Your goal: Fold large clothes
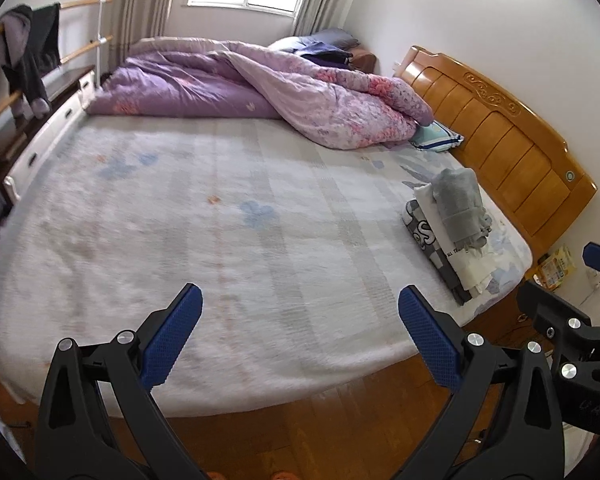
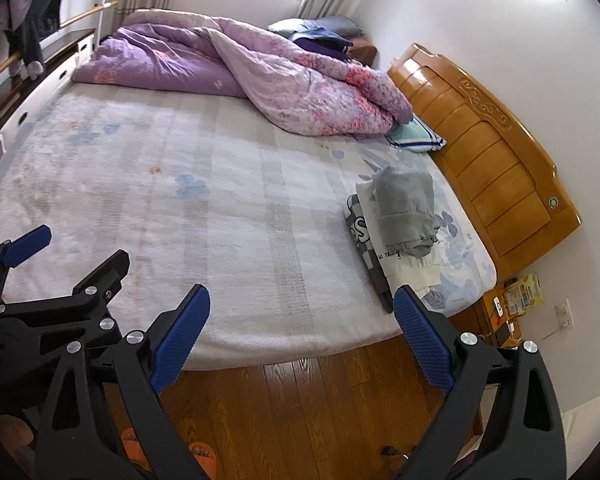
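Observation:
A stack of folded clothes [image 1: 448, 224] [image 2: 396, 224] lies on the bed near the headboard: a grey garment [image 1: 462, 204] [image 2: 406, 208] on top, a white one beneath, a grey-and-white printed one at the bottom. My left gripper [image 1: 300, 304] is open over the bed's near edge with nothing between its fingers. My right gripper [image 2: 302, 308] is open too, also empty, above the near edge and the floor. Each gripper shows at the side of the other's view. The stack is well ahead and to the right of both.
A pale fleecy blanket [image 1: 220, 208] [image 2: 204, 200] covers the bed. A bunched purple quilt [image 1: 260, 84] [image 2: 260, 76] lies at the far side. The wooden headboard [image 1: 500, 132] [image 2: 488, 140] is on the right. Garments hang on a rail [image 1: 24, 48] at left. Wooden floor [image 2: 320, 400] lies below.

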A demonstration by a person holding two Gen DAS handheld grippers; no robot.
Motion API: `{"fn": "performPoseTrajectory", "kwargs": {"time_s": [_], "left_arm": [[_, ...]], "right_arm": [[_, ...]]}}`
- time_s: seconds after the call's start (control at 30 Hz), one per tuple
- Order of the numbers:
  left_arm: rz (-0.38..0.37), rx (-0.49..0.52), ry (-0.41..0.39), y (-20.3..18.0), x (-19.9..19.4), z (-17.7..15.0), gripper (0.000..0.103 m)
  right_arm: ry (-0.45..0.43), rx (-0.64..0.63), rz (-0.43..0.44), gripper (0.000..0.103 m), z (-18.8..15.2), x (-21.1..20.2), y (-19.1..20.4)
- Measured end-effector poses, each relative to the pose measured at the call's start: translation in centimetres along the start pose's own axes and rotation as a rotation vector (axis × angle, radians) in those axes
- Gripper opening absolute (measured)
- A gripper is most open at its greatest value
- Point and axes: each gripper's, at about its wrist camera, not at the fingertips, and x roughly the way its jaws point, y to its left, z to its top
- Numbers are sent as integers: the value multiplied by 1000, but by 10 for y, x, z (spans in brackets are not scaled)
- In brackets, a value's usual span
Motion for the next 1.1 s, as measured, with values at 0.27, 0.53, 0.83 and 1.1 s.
{"fn": "performPoseTrajectory", "kwargs": {"time_s": [0.27,0.53,0.83,1.1], "left_arm": [[54,-16,-48,-18,-96,18,99],[78,27,-103,-42,-166,30,99],[113,63,-168,-57,-221,36,99],[137,81,-247,-64,-257,46,99]], "right_arm": [[-60,15,58,90,7,-83,-23],[-117,8,51,90,4,-143,-45],[-169,34,71,90,-2,-185,-62],[-234,62,82,90,-1,-213,-71]]}}
